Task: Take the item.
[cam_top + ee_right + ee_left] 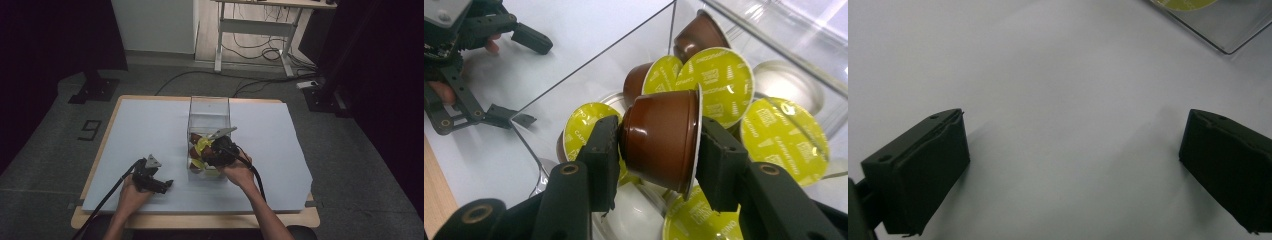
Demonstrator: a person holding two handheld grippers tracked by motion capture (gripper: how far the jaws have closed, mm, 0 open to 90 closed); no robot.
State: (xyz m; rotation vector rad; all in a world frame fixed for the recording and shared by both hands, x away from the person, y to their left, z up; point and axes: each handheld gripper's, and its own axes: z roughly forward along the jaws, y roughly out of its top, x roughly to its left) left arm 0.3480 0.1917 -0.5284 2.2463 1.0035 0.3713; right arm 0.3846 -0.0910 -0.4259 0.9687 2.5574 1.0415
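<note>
Right gripper (pixel 659 142) clamps a brown capsule (pixel 659 140) inside the clear box (pixel 209 107)

a brown coffee capsule (pixel 659 142) with a yellow-green foil lid lies tipped on its side, lid facing right, pinched at base and lid above a heap of like capsules (pixel 719 85) inside a clear plastic box (pixel 208 107) mid-table.
</note>
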